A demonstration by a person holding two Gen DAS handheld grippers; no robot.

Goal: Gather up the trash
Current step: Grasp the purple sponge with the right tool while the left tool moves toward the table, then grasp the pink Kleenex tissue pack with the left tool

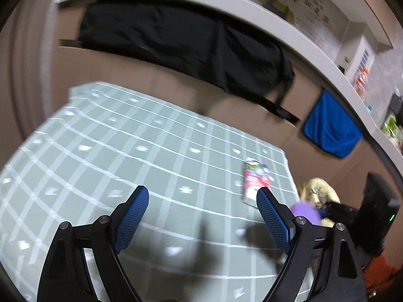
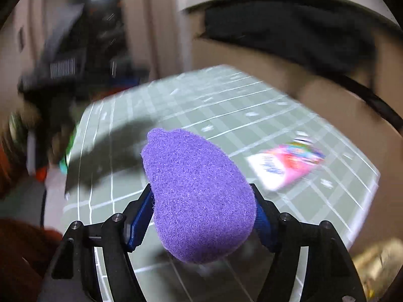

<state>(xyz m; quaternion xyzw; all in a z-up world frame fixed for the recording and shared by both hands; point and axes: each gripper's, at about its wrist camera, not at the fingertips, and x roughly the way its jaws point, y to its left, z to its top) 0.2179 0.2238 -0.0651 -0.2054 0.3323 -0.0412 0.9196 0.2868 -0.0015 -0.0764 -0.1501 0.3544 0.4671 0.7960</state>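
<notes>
Right gripper [image 2: 202,198]: we clamp a fuzzy purple egg-shaped sponge [image 2: 196,196] between both blue pads. Left gripper [image 1: 202,201] gapes wide, empty, above green checked tablecloth [image 1: 126,138]; flat pink snack wrapper [image 1: 255,178] lies near its far edge.

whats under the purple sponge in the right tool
Below the fuzzy purple sponge lies the green checked tablecloth. The patch directly beneath is covered; the pink wrapper lies apart, to one side.

A purple scrub sponge [image 2: 199,198], rounded and fuzzy, stands on end, wedged between the two blue pads of the right tongs [image 2: 204,209] above the worktop. A pink snack wrapper [image 2: 287,163] with bright print lies flat on the green checked cloth, near its far corner.
</notes>
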